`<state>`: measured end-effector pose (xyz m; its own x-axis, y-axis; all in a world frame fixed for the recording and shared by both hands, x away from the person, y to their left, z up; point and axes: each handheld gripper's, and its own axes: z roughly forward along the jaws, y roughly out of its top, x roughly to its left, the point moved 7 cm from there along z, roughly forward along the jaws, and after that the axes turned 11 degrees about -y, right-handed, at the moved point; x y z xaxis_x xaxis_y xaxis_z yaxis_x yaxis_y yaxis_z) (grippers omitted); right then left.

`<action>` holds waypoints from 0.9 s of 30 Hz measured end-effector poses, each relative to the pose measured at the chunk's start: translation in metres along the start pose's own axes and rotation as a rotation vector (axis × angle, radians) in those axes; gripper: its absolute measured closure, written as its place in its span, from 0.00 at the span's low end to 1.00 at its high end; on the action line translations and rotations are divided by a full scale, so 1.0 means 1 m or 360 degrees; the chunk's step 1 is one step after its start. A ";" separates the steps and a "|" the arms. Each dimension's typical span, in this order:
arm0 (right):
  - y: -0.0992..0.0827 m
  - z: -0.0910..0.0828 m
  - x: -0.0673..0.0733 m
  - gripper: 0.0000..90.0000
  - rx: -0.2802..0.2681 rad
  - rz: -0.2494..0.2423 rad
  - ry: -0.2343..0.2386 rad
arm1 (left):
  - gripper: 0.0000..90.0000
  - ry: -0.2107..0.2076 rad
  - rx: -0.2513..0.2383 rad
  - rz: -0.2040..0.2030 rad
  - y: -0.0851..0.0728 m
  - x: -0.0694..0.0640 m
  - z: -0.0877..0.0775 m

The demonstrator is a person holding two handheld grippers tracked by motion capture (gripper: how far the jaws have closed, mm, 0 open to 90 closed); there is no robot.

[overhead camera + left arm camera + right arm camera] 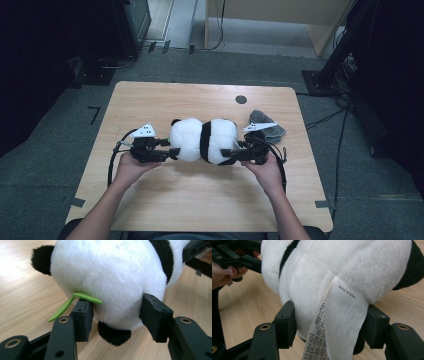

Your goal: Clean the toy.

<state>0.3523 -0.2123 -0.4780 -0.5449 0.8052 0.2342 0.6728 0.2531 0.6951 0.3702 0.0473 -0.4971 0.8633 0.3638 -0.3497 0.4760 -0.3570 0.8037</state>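
Holding the plush panda (203, 140) at mid-table between both tools, the left gripper (173, 152) pinches its head end and the right gripper (227, 153) clamps its rear by the sewn label (337, 322). Keeping both squeezes even should stop the soft body slipping.

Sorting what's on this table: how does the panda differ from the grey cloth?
The panda is plump, white with black patches; the cloth is flat, crumpled and grey. The panda lies mid-table between the left tongs and right tongs; the cloth lies behind the right tongs, untouched. Both are soft and rest on the table.
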 end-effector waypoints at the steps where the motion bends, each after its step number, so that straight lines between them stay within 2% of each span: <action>1: -0.001 0.002 0.000 0.41 -0.0002 -0.0012 -0.0011 | 0.50 0.0001 0.0004 -0.0009 -0.002 0.001 0.001; 4: -0.003 0.007 -0.002 0.37 0.0021 -0.0047 -0.0058 | 0.49 0.0009 0.0054 -0.0053 -0.008 0.007 0.007; 8: -0.005 0.013 -0.004 0.34 -0.0021 -0.0034 -0.0038 | 0.48 0.0006 0.0058 -0.0112 -0.011 0.012 0.008; 10: -0.005 0.015 -0.006 0.32 -0.0036 -0.0007 -0.0017 | 0.47 0.0013 0.0050 -0.0096 -0.011 0.013 0.008; 13: -0.006 0.016 -0.008 0.30 -0.0072 -0.0016 0.0002 | 0.46 0.0027 0.0045 -0.0070 -0.011 0.013 0.008; 16: -0.006 0.015 -0.009 0.30 -0.0070 -0.0028 -0.0001 | 0.45 0.0044 0.0041 -0.0041 -0.011 0.013 0.006; 19: -0.006 0.013 -0.010 0.29 -0.0074 -0.0060 -0.0031 | 0.45 0.0067 0.0019 -0.0018 -0.009 0.014 0.003; 21: -0.006 0.011 -0.012 0.28 -0.0094 -0.0120 -0.0083 | 0.45 0.0079 -0.0007 -0.0016 -0.007 0.015 0.000; 24: -0.005 0.006 -0.013 0.28 -0.0106 -0.0197 -0.0132 | 0.45 0.0075 -0.0046 -0.0054 -0.004 0.017 -0.003; 27: -0.003 0.001 -0.014 0.28 -0.0125 -0.0192 -0.0126 | 0.45 0.0076 -0.0058 -0.0047 -0.001 0.017 -0.004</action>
<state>0.3583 -0.2237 -0.4846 -0.5761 0.8120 0.0935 0.5618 0.3103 0.7669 0.3836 0.0574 -0.5022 0.8396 0.4144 -0.3510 0.4940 -0.3141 0.8107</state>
